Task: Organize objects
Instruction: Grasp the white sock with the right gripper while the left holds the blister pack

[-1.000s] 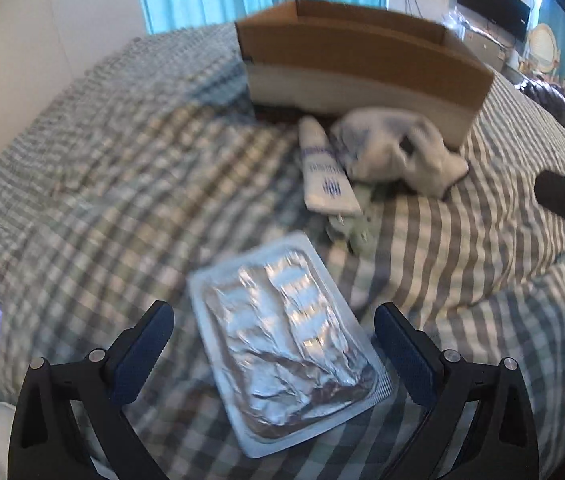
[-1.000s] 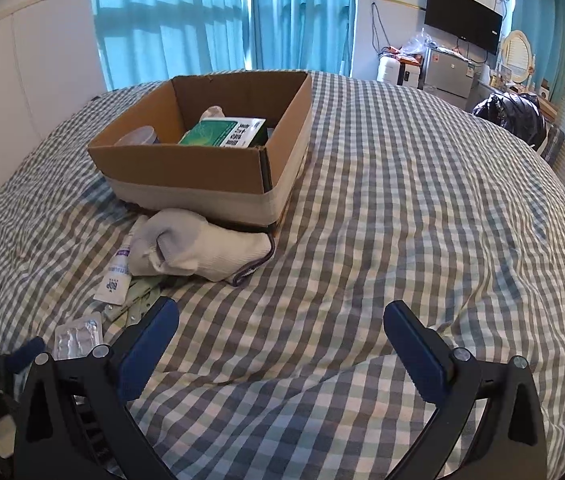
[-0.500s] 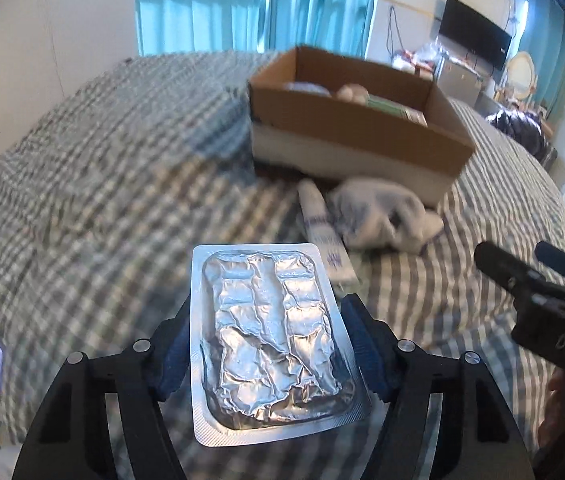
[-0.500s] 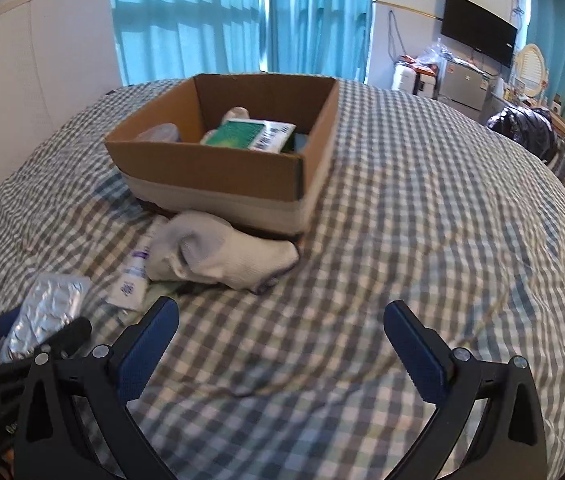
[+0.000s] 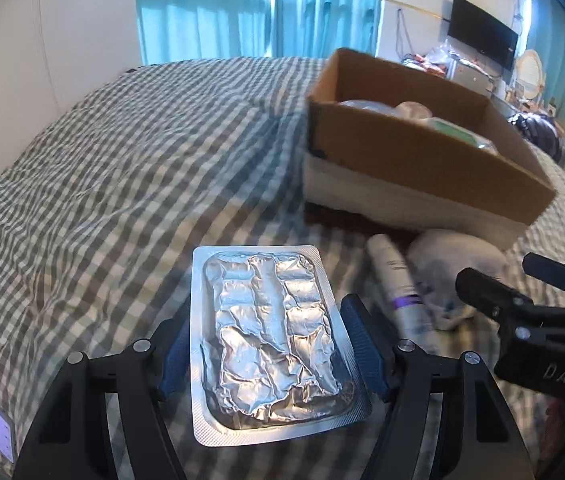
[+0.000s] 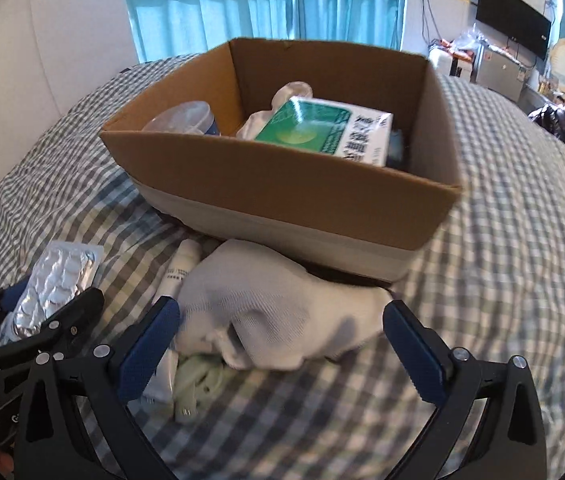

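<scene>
Left gripper point(image 5: 272, 354): I have it clamped on the blister pack point(image 5: 270, 334), a blue pad pressing on each long edge. The pack lies flat between my fingers, foil side up, and it is lifted clear of the bed.

Right gripper point(image 6: 278, 350): my jaws stand wide apart with nothing between them. It hovers low over the white sock point(image 6: 282, 320), which sits just ahead of the fingertips.

Blister pack from the right camera: I see it point(image 6: 56, 280) off to the left of my right gripper, held in the black left gripper point(image 6: 42, 324).

Cardboard box point(image 6: 282, 184): straight ahead of the right gripper, beyond the sock, open at the top. From the left gripper it point(image 5: 422, 152) lies ahead and to the right.

Box contents: a green and white carton point(image 6: 326, 130) leans near the middle, a clear round container point(image 6: 180, 118) is in the left corner, and something white and crumpled lies behind the carton; I cannot tell what it is.

White tube point(image 6: 180, 268): on the bed just left of the sock, touching it, with one end pointing toward the box.

Pale green item point(image 6: 198, 376): partly under the sock's near edge, close to my right gripper's left finger; it is too blurred for me to identify.

Bed cover point(image 6: 502, 240): a grey and white check under everything.
</scene>
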A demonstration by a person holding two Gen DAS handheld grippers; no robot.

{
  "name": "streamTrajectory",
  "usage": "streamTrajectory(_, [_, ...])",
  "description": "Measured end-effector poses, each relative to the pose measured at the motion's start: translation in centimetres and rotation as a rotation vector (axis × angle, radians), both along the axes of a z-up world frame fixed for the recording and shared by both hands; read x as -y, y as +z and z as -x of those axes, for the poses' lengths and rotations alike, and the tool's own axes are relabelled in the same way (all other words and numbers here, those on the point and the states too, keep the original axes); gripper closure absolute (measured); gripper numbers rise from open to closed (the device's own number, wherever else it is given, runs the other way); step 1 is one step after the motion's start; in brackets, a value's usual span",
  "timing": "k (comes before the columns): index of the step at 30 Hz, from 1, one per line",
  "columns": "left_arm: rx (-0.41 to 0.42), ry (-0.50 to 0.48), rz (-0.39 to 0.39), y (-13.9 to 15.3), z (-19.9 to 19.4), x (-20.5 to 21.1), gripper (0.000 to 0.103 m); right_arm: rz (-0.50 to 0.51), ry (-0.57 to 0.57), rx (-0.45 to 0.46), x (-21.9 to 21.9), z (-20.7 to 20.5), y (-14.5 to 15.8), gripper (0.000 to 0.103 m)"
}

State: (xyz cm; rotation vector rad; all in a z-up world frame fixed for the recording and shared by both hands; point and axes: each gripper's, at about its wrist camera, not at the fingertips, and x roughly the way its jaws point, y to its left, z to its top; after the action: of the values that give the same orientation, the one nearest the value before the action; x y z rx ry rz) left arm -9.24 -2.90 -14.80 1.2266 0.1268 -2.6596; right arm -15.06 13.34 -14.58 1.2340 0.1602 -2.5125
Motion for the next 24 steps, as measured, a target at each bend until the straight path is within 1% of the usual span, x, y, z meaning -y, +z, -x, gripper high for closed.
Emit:
streamTrajectory(1, [0.004,0.006,0.026,-0.2,0.2,0.0,0.032,0.006,0.009,0.007,0.3,0.3,-0.3,0.002])
streamTrajectory(2, [-0.001,0.008,0.036,-0.2,0.2,0.1,0.032,0.01,0.023,0.017,0.7,0.5,-0.6,0.006])
streamTrajectory(4, [-0.007,0.001,0.011,-0.2,0.2,0.3,0.032,0.001,0.052,0.013,1.5,0.5,-1.1,0.016])
streamTrajectory(5, [-0.007,0.001,0.004,-0.2,0.2,0.3,0.032,-0.01,0.058,0.005,1.6,0.3,-1.3,0.019])
streamTrajectory(7, [-0.005,0.007,0.005,-0.4,0.1,0.5,0.032,-0.013,0.068,0.003,1.6,-0.1,-1.5,0.032])
streamTrajectory(8, [-0.005,0.012,0.007,-0.4,0.0,0.6,0.032,-0.01,0.068,0.002,1.5,-0.3,-1.4,0.035])
streamTrajectory(9, [-0.006,0.016,0.008,-0.3,-0.2,0.6,0.032,-0.01,0.069,0.0,1.3,-0.6,-1.2,0.04])
streamTrajectory(12, [-0.02,0.027,-0.01,0.2,-1.0,0.9,0.032,-0.043,0.073,-0.029,1.0,-1.8,-0.4,0.048])
streamTrajectory(14, [-0.031,0.02,-0.01,0.6,-1.7,0.9,0.032,-0.083,0.085,-0.051,0.6,-3.1,0.3,0.052])
streamTrajectory(16, [-0.046,0.02,0.001,1.0,-2.4,0.8,0.032,-0.095,0.088,-0.065,0.0,-4.3,1.0,0.054])
streamTrajectory(20, [-0.059,0.012,-0.063,1.9,-3.6,0.7,0.032,-0.077,0.069,-0.077,-1.8,-6.9,2.3,0.055])
streamTrajectory(24, [-0.069,-0.017,-0.061,3.1,-4.8,-0.2,0.032,-0.044,0.041,-0.089,-3.6,-9.5,3.7,0.055])
